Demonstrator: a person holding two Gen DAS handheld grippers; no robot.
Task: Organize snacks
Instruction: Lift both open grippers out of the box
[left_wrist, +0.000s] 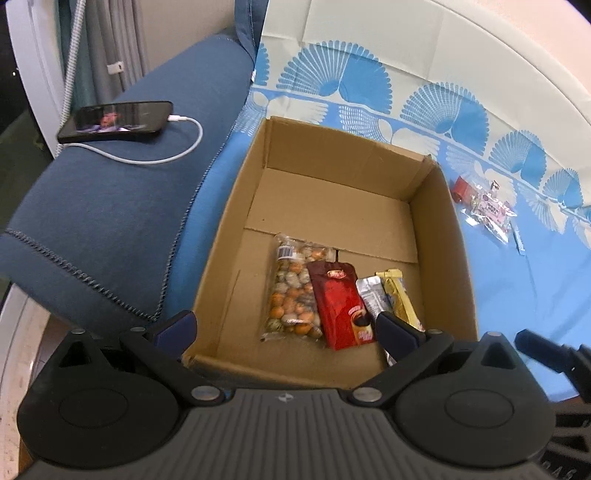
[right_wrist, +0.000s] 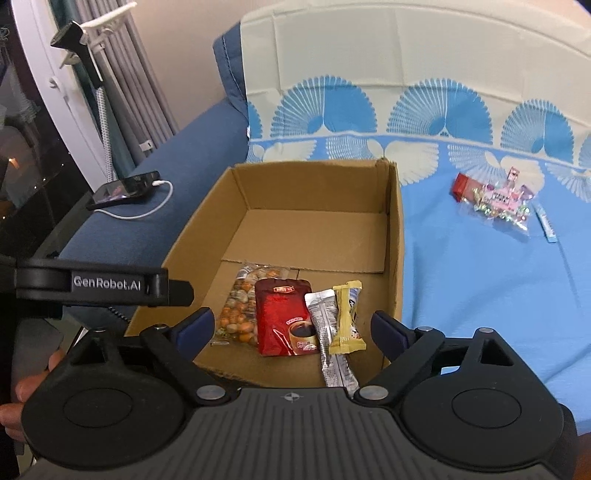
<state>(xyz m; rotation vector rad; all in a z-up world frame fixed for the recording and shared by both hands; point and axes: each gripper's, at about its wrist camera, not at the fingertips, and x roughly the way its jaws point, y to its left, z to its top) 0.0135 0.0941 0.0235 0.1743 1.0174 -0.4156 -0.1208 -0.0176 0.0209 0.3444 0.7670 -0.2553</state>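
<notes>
Nearest the cameras, the left gripper (left_wrist: 284, 328) and the right gripper (right_wrist: 291, 326) both hang over the near rim of the open brown cardboard box (left_wrist: 447, 236), each with its jaws spread wide and nothing between them, so neither has hold of a snack. In the right wrist view the left gripper also shows from the side at the left edge, with part of a person's hand (right_wrist: 22, 391) below it. Just past the fingertips, four packets lie side by side on the box floor against the near wall: a clear bag of coated peanuts (left_wrist: 293, 291), a dark red foil coffee sachet (left_wrist: 341, 306) overlapping its edge, a silver foil stick (left_wrist: 373, 301) and a pale yellow wrapped bar (left_wrist: 400, 299). They are lined up in a row, which looks like deliberate sorting rather than dropping, and it leaves the far half of the box bare for more. The box sits on a sofa covered by a blue cloth with white fan patterns (right_wrist: 480, 295). Farther right on that cloth, well apart from the box, the remaining snacks wait: a small red packet (right_wrist: 463, 186), a clear bag of pink-labelled sweets (right_wrist: 498, 205) touching it, and a thin blue stick (right_wrist: 546, 225) beside them. On the dark blue sofa arm (left_wrist: 110, 206) to the left, a black phone (left_wrist: 118, 120) charges on a white cable.
</notes>
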